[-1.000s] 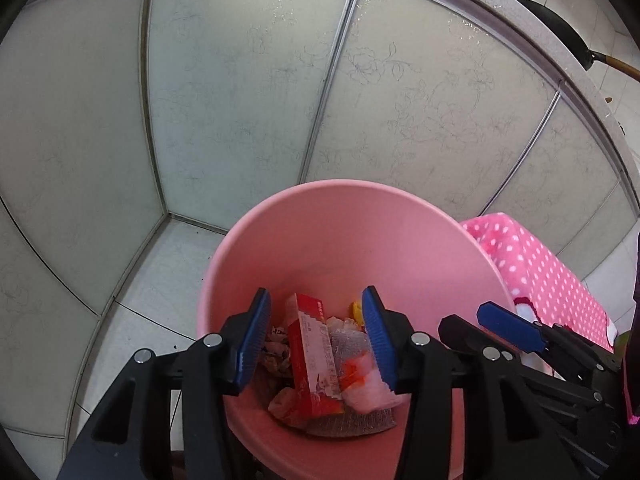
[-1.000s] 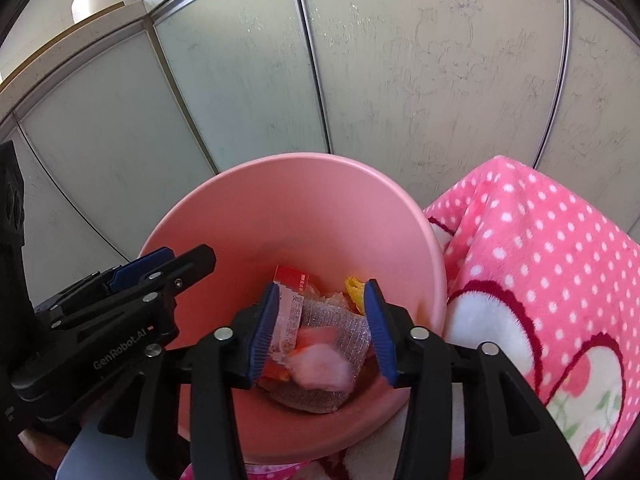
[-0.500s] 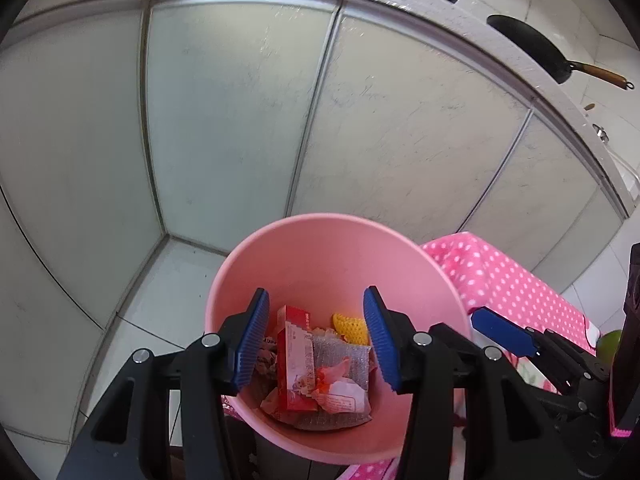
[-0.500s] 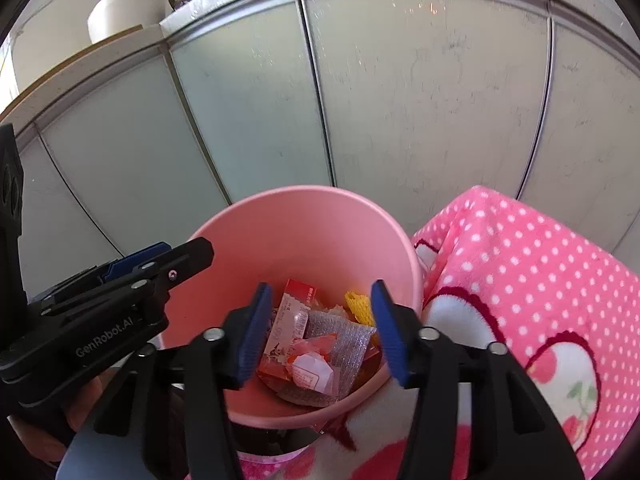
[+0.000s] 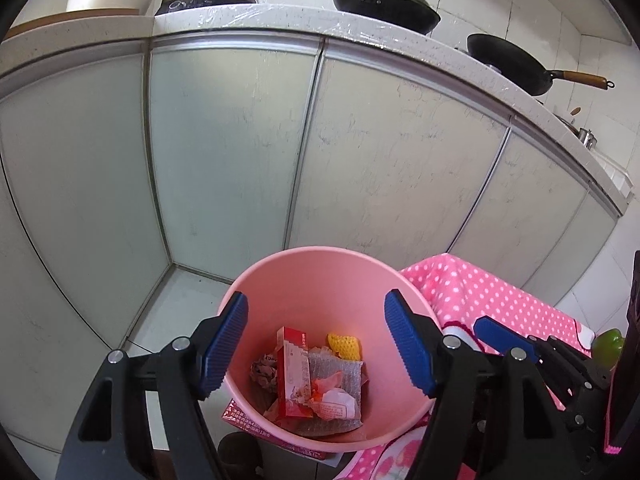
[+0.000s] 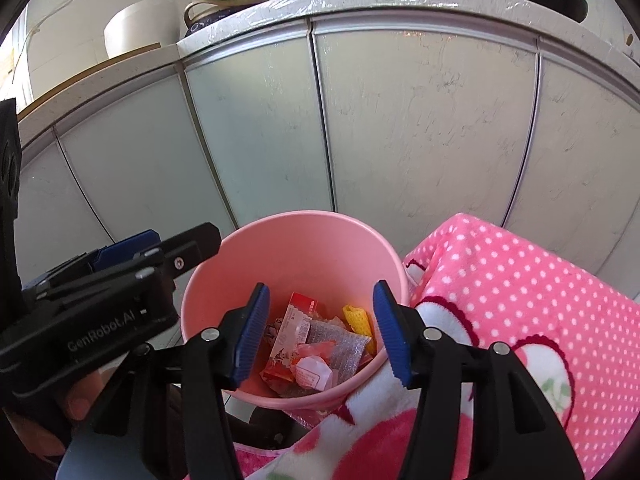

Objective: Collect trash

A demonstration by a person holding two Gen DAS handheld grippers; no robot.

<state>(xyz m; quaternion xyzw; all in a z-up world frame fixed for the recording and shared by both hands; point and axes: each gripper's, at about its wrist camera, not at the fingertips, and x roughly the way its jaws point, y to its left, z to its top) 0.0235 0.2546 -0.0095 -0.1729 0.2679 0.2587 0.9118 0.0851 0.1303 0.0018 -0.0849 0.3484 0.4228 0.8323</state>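
A pink bin point(image 5: 320, 254) stands on the floor against the cabinets. In it lie a red carton point(image 5: 294, 372), bubble wrap point(image 5: 338, 370), a yellow foam net point(image 5: 344, 346) and a white-and-red wrapper point(image 5: 336, 400). My left gripper point(image 5: 318, 320) hangs above the bin's mouth, its jaws opening wide with nothing between them. My right gripper point(image 6: 321, 304) hovers over the same bin point(image 6: 304, 216), open and empty, beside the left gripper point(image 6: 120, 280). The carton point(image 6: 294, 328) and wrapper point(image 6: 314, 372) lie loose far below its pads.
A pink polka-dot cloth point(image 6: 520, 300) covers something right of the bin. Pale cabinet doors point(image 5: 224, 152) rise behind, with pans point(image 5: 384, 4) on the counter above. A red packet point(image 5: 244, 420) pokes out under the bin. A green object point(image 5: 608, 344) sits at the far right.
Both grippers have risen and drawn back from the bin, which now looks smaller; the counter top has come into view. The left jaws have spread much wider, the right slightly.
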